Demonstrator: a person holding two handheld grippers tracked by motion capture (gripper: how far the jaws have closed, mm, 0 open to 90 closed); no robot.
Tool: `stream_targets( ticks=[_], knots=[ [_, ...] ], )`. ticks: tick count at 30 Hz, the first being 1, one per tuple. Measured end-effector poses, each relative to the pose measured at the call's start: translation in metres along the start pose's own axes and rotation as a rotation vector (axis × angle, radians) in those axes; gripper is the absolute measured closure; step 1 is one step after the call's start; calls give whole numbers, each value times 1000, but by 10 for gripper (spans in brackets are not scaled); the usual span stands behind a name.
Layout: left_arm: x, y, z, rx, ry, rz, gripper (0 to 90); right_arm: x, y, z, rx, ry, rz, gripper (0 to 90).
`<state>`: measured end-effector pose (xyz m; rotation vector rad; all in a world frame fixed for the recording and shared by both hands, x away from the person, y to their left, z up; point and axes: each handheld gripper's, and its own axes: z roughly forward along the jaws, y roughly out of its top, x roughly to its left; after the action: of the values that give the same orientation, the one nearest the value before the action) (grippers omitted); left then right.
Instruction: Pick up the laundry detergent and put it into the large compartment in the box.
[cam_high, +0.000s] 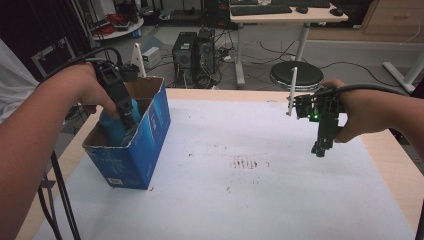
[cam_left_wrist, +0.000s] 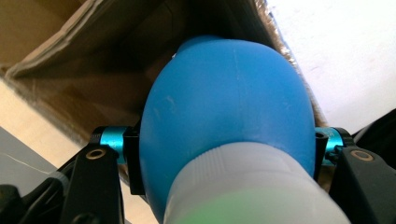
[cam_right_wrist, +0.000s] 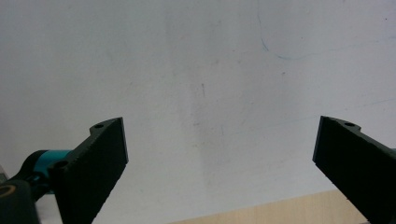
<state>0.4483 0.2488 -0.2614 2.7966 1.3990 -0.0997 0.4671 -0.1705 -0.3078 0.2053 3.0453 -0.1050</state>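
My left gripper reaches down into an open blue cardboard box at the table's left side. It is shut on a blue rubber bulb with a whitish collar at its near end; both jaws press on the bulb's sides. In the high view part of the blue bulb shows inside the box beside the gripper. My right gripper hangs over the right part of the white table cover, pointing down. Its jaws stand wide apart with nothing between them.
The brown inner walls of the box surround the bulb closely. The wooden table edge runs along the right. Dark smudges mark the cover's middle. Computer towers and a desk stand on the floor beyond the table.
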Motion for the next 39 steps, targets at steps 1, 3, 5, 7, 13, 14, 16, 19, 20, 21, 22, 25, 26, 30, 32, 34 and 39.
stream_targets(
  ticks=[1,3,5,7,13,14,16,19,20,21,22,25,26,30,32,34,39],
  knots=[
    [0,0,2,-4,6,8,385,-1,0,1,0,0,-6,22],
    [0,-1,6,-5,16,41,385,0,1,1,4,0,-3,22],
    [0,-2,11,-14,15,53,385,-2,2,2,-4,1,-16,22],
    [0,-2,15,-1,12,86,384,-2,3,2,-1,1,-15,22],
    [-2,-1,25,-3,10,144,384,-1,3,1,0,2,-14,22],
    [-2,-1,27,5,12,148,384,-1,3,1,0,1,-9,22],
    [-3,0,31,15,15,149,384,0,3,1,3,1,-6,22],
    [-1,0,31,11,11,151,384,0,3,0,1,1,-12,22],
    [0,0,30,18,12,156,385,0,3,0,3,1,-12,22],
    [0,0,31,8,8,146,384,0,3,-1,0,0,-10,22],
    [0,-1,31,10,6,149,384,0,3,-1,-2,1,-7,22],
    [1,-1,31,11,5,149,383,1,3,-2,-3,0,-1,22],
    [1,-1,31,11,5,149,383,1,3,-2,-2,0,-1,22],
    [2,-1,31,11,2,150,382,1,3,-2,-4,0,0,22],
    [2,-1,31,8,-1,149,381,1,3,-3,-15,-3,-15,22],
    [2,-1,31,8,-5,148,378,2,3,-5,-15,-2,-7,22],
    [2,-1,29,-2,-17,144,338,2,0,-5,-11,-5,-1,22]
  ],
)
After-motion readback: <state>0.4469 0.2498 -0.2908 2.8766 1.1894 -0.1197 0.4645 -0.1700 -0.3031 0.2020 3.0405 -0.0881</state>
